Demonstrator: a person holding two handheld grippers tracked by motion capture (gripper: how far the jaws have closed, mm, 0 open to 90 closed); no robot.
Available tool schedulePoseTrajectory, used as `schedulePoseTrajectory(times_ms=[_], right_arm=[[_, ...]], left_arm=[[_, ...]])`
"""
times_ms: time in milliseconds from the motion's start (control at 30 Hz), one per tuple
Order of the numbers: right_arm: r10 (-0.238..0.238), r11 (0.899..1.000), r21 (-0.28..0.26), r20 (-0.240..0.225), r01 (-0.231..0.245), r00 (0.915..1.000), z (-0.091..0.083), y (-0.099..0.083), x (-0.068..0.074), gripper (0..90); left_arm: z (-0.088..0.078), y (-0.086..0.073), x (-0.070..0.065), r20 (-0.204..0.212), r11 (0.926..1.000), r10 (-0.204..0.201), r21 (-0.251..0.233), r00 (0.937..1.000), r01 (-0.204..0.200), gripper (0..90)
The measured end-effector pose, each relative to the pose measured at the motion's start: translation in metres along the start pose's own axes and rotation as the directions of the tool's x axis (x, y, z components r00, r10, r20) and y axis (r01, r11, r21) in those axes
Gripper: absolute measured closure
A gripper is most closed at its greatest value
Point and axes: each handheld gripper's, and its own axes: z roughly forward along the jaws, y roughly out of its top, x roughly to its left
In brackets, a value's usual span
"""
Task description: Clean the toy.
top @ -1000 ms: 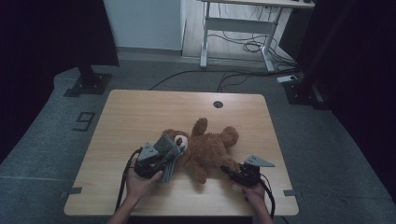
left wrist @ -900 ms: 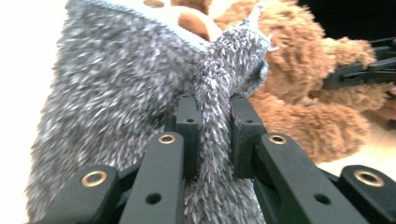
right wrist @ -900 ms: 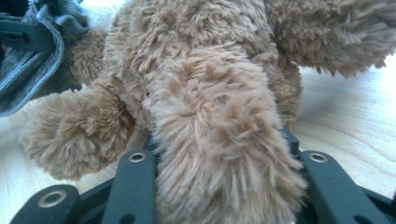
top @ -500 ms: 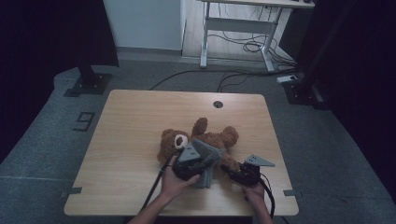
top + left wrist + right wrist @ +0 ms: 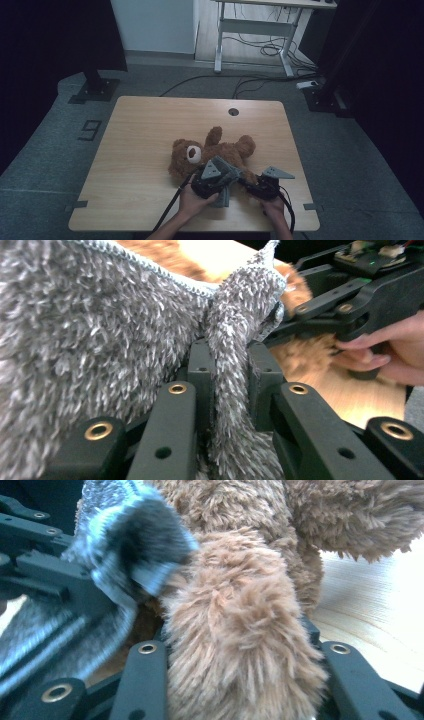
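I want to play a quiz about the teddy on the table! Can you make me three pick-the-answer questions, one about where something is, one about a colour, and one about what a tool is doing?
1. Where does the teddy bear lie?
A. On the floor
B. On the wooden table, near the person's edge
C. On the far desk

2. What colour is the fuzzy cloth in the left tool?
A. Grey
B. Red
C. Yellow

3. What is the right tool doing?
A. Lying open, away from the bear
B. Lifting a cup
C. Clamped on a brown furry limb of the bear

Answers:
1 B, the high view shows the bear on the tabletop just in front of the hands.
2 A, the left gripper view shows grey pile pinched between the jaws.
3 C, the right gripper view shows the limb squeezed between both jaws.
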Motion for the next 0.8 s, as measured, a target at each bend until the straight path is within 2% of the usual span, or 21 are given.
schedulePoseTrajectory(times_ms=[133, 267, 467, 633, 800], right_arm=[[-0.004, 1.0, -0.008, 0.003, 0.004, 1.0, 0.0, -0.001, 0.0, 57.3], [-0.006, 1.0, -0.007, -0.001, 0.006, 1.0, 0.0, -0.001, -0.001, 57.3], [-0.013, 1.0, -0.006, -0.005, 0.013, 0.9999, 0.0, -0.001, -0.002, 57.3], [-0.014, 1.0, -0.006, -0.006, 0.014, 0.9999, 0.0, -0.002, -0.001, 57.3], [-0.014, 1.0, -0.005, -0.007, 0.014, 0.9999, 0.0, -0.002, -0.002, 57.3]], left_arm=[[-0.014, -0.006, 0.009, -0.025, 0.9995, -0.029, -0.011, 0.9993, 0.028, 76.4], [-0.028, -0.01, 0.018, -0.071, 0.9994, -0.025, -0.025, 0.9972, 0.023, 76.4], [-0.048, -0.02, 0.034, -0.105, 0.9973, -0.062, -0.046, 0.9925, 0.057, 76.3], [-0.063, -0.031, 0.042, -0.125, 0.9963, -0.073, -0.054, 0.9895, 0.066, 76.2], [-0.082, -0.043, 0.05, -0.173, 0.9966, -0.071, -0.053, 0.9823, 0.063, 76.1]])
